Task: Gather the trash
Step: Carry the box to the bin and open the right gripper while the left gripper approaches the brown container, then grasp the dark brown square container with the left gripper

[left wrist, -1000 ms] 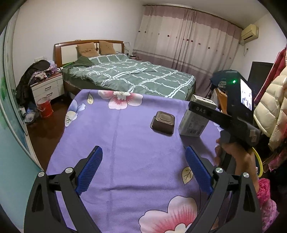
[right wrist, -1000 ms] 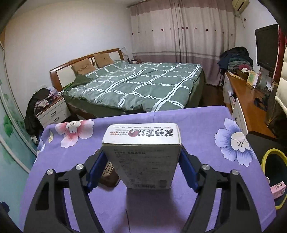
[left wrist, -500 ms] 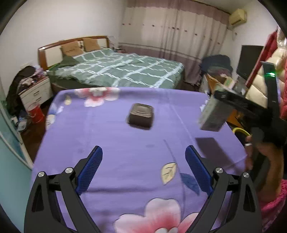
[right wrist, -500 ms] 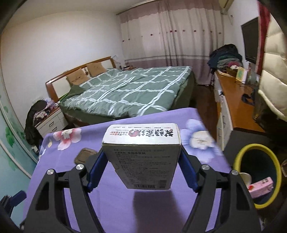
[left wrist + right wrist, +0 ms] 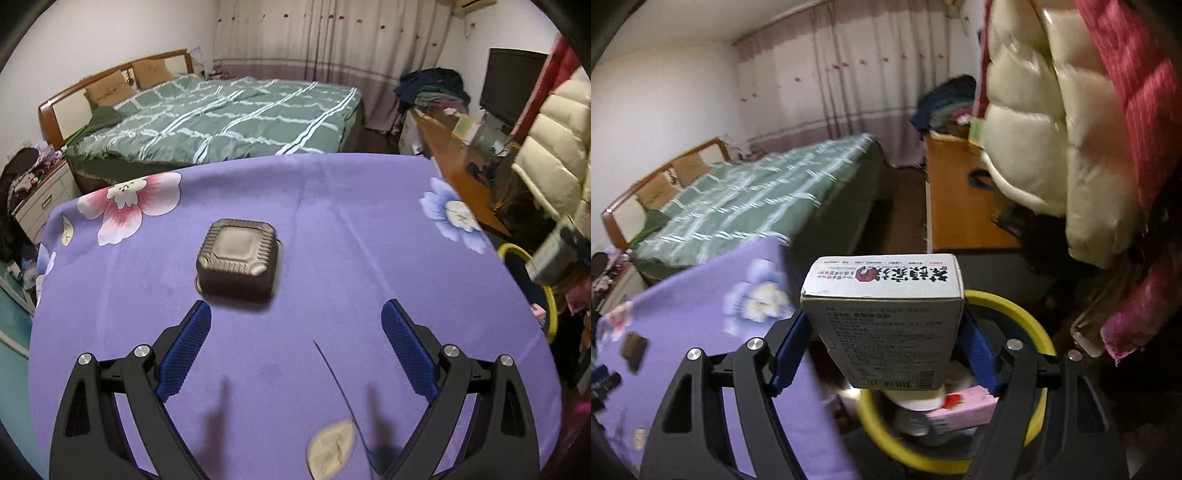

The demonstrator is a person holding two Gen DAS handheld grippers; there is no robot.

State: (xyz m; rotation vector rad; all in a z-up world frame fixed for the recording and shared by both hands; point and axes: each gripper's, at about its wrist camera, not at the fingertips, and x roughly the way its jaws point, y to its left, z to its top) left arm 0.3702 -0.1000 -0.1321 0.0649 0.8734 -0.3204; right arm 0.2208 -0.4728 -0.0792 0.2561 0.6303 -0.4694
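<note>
from the left wrist view, the left gripper point(image 5: 295, 325) hangs over a table covered with a purple flowered cloth point(image 5: 332, 221), its two blue-padded fingers point(image 5: 184, 347) spread wide with nothing between them. a dark brown square plastic tray point(image 5: 238, 267), upside down with its ribbed base upward, sits on the cloth just ahead of the left finger's tip, not touched by it. at the far right edge of this view a grey carton point(image 5: 554, 258) shows blurred past the table's edge, above the yellow rim of a bin point(image 5: 517, 254) that stands on the floor beside the table. behind the table lies a bed with a green checked quilt point(image 5: 221, 118), and a wooden desk point(image 5: 454, 162) runs along the right side. from the right wrist view, the right gripper point(image 5: 886, 343) has its blue pads pressed on both sides of the grey carton point(image 5: 886, 321), which stands upright between them with red and black printing on its top face and a barcode near its lower edge. the carton is held off the table, over the yellow-rimmed bin point(image 5: 1027, 325); inside the bin a pink box point(image 5: 964, 406) and a white object lie below the carton. the purple cloth point(image 5: 701, 314) is off to the left, with the brown tray point(image 5: 633, 349) small on it, well apart from the carton. a white puffer jacket point(image 5: 1052, 129) hangs at upper right.
</note>
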